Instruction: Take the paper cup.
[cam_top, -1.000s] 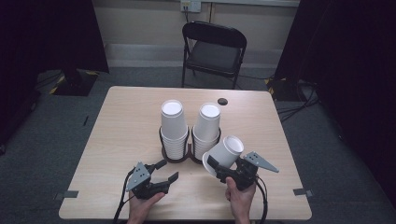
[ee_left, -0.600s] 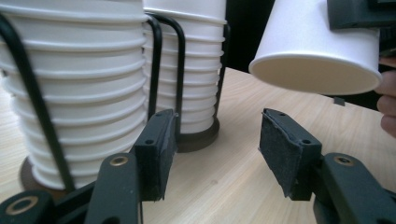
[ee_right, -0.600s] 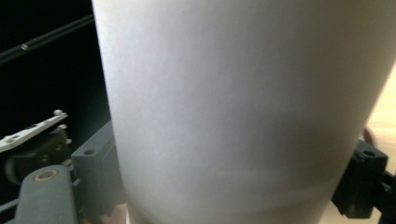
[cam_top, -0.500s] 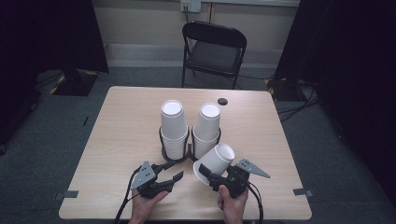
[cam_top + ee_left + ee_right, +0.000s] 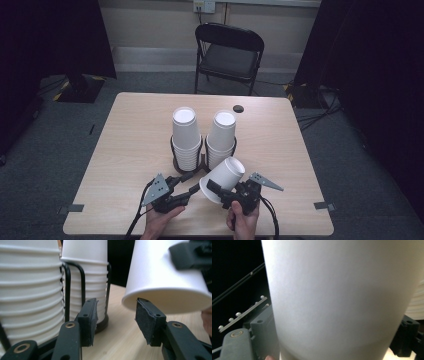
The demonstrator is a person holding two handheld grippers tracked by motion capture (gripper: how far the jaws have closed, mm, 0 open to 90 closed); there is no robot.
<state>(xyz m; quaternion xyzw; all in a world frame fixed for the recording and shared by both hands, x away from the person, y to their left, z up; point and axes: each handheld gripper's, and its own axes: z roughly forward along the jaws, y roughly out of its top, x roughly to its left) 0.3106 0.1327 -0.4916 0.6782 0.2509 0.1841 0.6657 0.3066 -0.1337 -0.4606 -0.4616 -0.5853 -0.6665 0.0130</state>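
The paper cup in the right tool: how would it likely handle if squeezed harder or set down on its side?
The paper cup looks thin-walled and empty, so it is probably light and would likely dent under a harder squeeze from the right tool. Its tapered round shape suggests it would roll in a curve if laid on the table. Its smooth white wall may slip.

Wooden table [image 5: 130,135] bears cup rack [image 5: 202,161], dark disc [image 5: 238,108].

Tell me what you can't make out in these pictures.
- Small dark object on the table, high view: too small to identify.
- Base of the cup holder, high view: hidden by the held cup.
- Left cup stack, left gripper view: top cut off by the frame edge.
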